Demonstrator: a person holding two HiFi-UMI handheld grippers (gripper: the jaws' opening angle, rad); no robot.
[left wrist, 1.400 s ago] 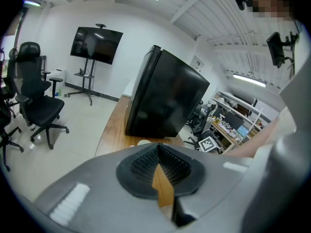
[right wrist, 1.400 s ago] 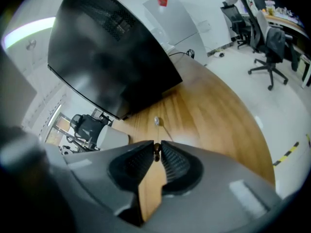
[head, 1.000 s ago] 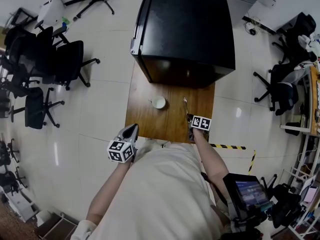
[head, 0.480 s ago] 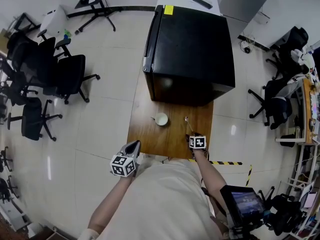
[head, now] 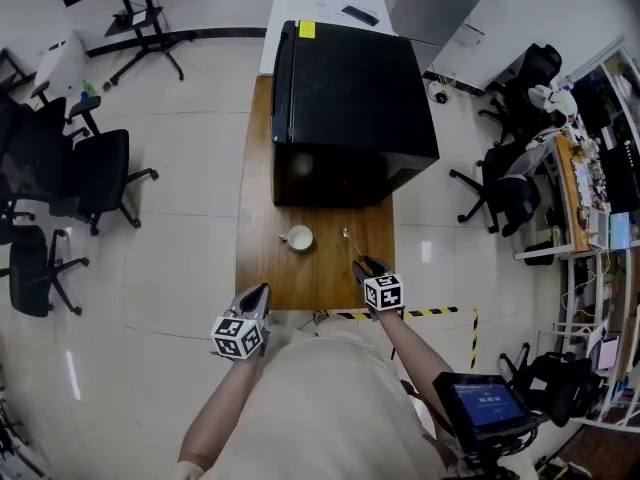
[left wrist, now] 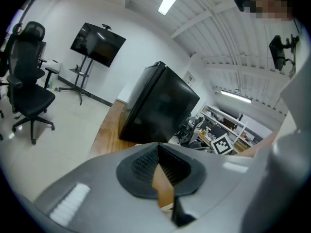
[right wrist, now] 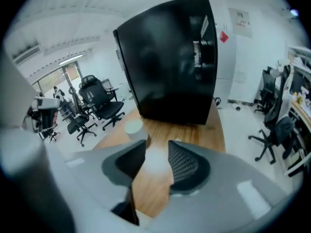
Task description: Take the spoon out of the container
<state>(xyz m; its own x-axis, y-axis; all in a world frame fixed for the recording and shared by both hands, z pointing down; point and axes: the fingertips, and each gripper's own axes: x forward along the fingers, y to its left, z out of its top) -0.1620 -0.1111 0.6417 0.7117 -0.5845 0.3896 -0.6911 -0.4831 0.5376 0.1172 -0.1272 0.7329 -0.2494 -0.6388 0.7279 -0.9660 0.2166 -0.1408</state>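
Right tongs [head: 359, 263] have let go of the spoon [head: 347, 237], jaws closing empty

No lettering can be read. A yellow label [head: 305, 30] sits at the top edge of the black cabinet [head: 350, 98], its print too small. A white notice [right wrist: 241, 18] and a red diamond sign [right wrist: 224, 36] beyond are blurred.
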